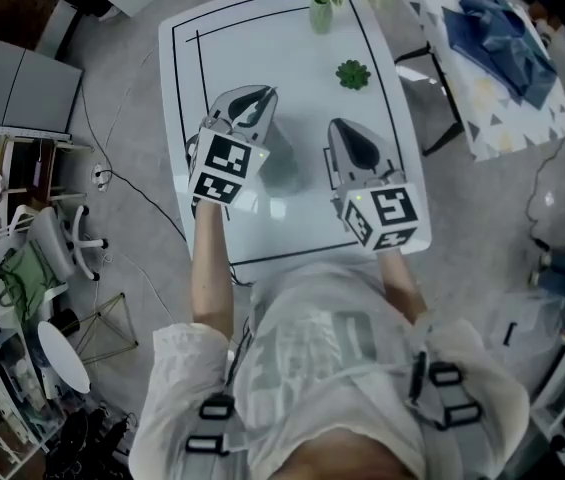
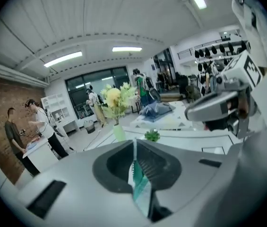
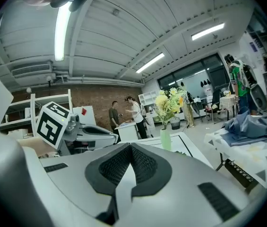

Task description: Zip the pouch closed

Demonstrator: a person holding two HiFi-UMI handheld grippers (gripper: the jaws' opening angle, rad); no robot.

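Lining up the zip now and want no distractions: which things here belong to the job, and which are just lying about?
For the job:
- pouch, pinched by both grippers
- left gripper
- right gripper

Lying about:
- flower vase on the table
- small green plant on the table
- blue cloth on the side table

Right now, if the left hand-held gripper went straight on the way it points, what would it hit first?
Probably the white tabletop, in the gap between the pale green vase of yellow flowers and the small green succulent; depth is unclear.
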